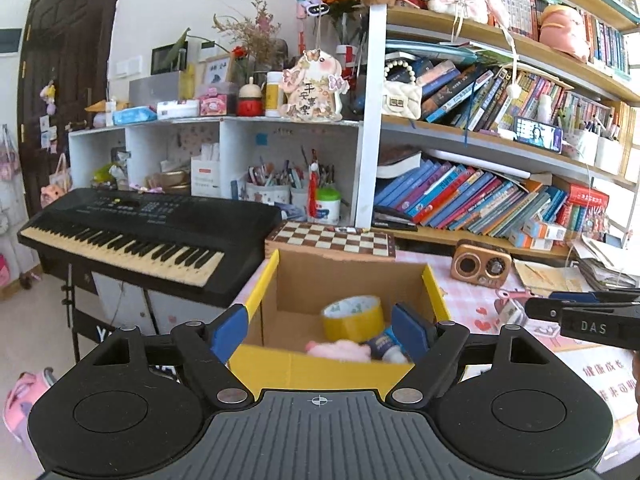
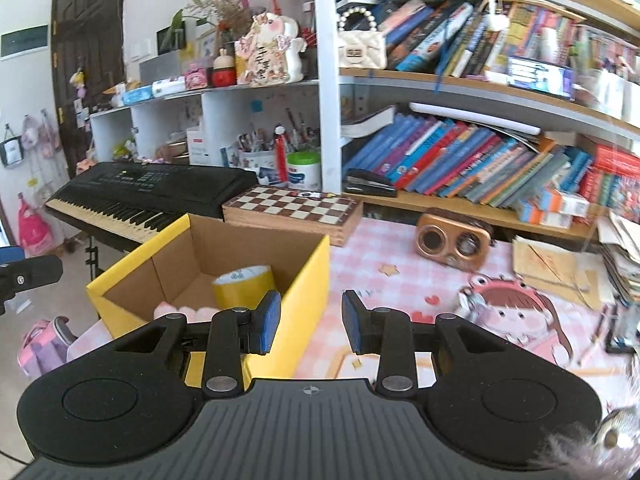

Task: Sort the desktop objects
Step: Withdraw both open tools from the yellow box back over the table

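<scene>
The left hand-held gripper [image 1: 324, 330] hangs low in the frame with its blue pads spread wide and nothing between them. The left pad sits just outside the left wall of the yellow cardboard box [image 1: 320, 372] and the right pad sits inside the box near its right wall. In the box, at the centre of the left wrist view, a roll of yellow tape [image 1: 354, 318] stands against the back. In front of it lie a pink plush toy [image 1: 340, 350] and a small blue-labelled bottle [image 1: 386, 346], the two touching.

The right hand-held gripper [image 2: 308, 322] is also spread apart and holds nothing. Its left pad overlaps the near right corner of the box, while its right pad hangs over the pink checked cover of the counter [image 2: 384, 272]. At the right edge of the left wrist view the same gripper shows as a black bar marked DAS.

Further out, a folding chessboard [image 2: 294, 210] lies just behind the box. A small bronze retro speaker [image 2: 452, 242] stands right of it on the counter, near a stack of papers [image 2: 560, 268]. A black electronic keyboard [image 1: 144, 232] fills the middle left of the frame beside the box. Shelves of leaning books [image 2: 460, 160] span the upper right, and a black stapler [image 2: 370, 182] sits on the lowest shelf.
</scene>
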`<act>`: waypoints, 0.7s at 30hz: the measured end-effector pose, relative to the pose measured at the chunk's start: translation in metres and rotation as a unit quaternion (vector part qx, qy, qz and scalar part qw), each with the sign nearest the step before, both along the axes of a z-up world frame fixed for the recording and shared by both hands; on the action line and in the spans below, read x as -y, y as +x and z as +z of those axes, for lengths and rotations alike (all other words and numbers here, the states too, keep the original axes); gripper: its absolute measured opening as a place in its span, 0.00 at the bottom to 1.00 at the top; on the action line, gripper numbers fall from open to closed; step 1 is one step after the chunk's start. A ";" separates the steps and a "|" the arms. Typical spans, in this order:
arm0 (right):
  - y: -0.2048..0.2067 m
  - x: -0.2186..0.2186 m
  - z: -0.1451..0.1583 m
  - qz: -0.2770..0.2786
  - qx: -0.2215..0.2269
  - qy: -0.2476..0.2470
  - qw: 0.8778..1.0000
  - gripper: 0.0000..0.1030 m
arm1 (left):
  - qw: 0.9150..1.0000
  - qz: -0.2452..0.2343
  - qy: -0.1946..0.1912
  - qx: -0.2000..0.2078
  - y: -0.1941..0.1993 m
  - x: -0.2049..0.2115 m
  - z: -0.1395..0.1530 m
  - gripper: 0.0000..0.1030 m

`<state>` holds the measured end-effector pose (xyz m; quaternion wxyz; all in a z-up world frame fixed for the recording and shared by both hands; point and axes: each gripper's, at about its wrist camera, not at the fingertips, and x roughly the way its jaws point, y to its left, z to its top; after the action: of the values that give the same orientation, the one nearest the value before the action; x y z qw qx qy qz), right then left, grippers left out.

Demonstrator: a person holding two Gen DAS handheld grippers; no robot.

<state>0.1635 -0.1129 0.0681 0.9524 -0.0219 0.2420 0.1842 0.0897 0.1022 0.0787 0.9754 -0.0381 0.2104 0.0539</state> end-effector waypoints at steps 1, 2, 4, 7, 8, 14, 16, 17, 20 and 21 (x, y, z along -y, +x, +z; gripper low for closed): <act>-0.007 0.001 -0.002 -0.004 0.000 0.001 1.000 0.31 | 1.000 0.000 0.000 -0.001 -0.005 0.000 -0.001 0.79; -0.013 0.002 -0.004 -0.009 -0.001 0.001 1.000 0.31 | 1.000 0.000 0.000 -0.003 -0.009 0.000 -0.002 0.79; -0.023 0.003 -0.009 -0.014 -0.005 0.001 1.000 0.31 | 1.000 -0.002 -0.004 -0.008 -0.016 0.000 -0.005 0.79; -0.038 0.003 -0.017 -0.019 -0.012 -0.004 1.000 0.31 | 1.000 -0.008 -0.010 -0.017 -0.028 0.002 -0.012 0.79; -0.044 0.003 -0.020 -0.020 -0.014 -0.005 1.000 0.31 | 1.000 -0.010 -0.010 -0.019 -0.031 0.002 -0.014 0.79; -0.076 0.004 -0.037 -0.029 -0.026 -0.010 0.999 0.31 | 0.999 -0.014 -0.008 -0.029 -0.050 0.008 -0.024 0.79; -0.083 0.005 -0.041 -0.032 -0.029 -0.010 0.999 0.31 | 0.999 -0.012 -0.009 -0.032 -0.056 0.008 -0.028 0.79; -0.087 0.005 -0.044 -0.034 -0.030 -0.010 0.999 0.31 | 0.999 -0.012 -0.009 -0.034 -0.060 0.009 -0.029 0.79; -0.099 0.005 -0.051 -0.038 -0.035 -0.010 0.999 0.31 | 0.999 -0.009 -0.009 -0.042 -0.068 0.009 -0.035 0.79; -0.103 0.005 -0.053 -0.038 -0.037 -0.011 0.999 0.31 | 0.999 -0.008 -0.010 -0.044 -0.071 0.009 -0.037 0.79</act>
<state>0.0606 -0.1175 0.0156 0.9488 -0.0162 0.2795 0.1462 0.0188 0.0931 0.0416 0.9651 -0.0433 0.2541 0.0453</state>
